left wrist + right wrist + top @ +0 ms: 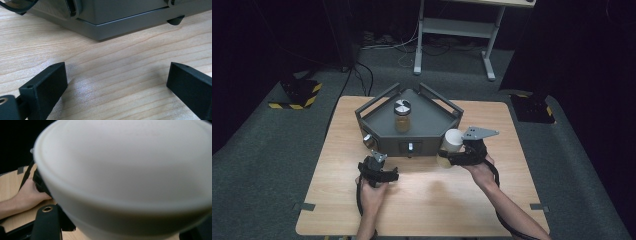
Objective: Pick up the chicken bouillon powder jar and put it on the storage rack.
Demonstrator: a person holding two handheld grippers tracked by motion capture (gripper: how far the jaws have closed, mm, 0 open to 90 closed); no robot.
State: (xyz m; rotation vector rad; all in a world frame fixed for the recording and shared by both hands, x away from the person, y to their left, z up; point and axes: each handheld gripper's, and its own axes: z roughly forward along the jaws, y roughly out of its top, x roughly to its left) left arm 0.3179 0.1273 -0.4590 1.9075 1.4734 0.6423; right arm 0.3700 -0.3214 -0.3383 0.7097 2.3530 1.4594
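A white-lidded jar [451, 146] is held in the right claw [455, 156], lifted just off the worktop [427, 200] beside the right front corner of the grey device [409, 125], on which a second jar [402, 116] stands. The left claw [373, 170] is spread wide and empty, low near the device's front. The held jar is judged rigid, smooth and probably breakable, so it is best gripped around the body below the lid.
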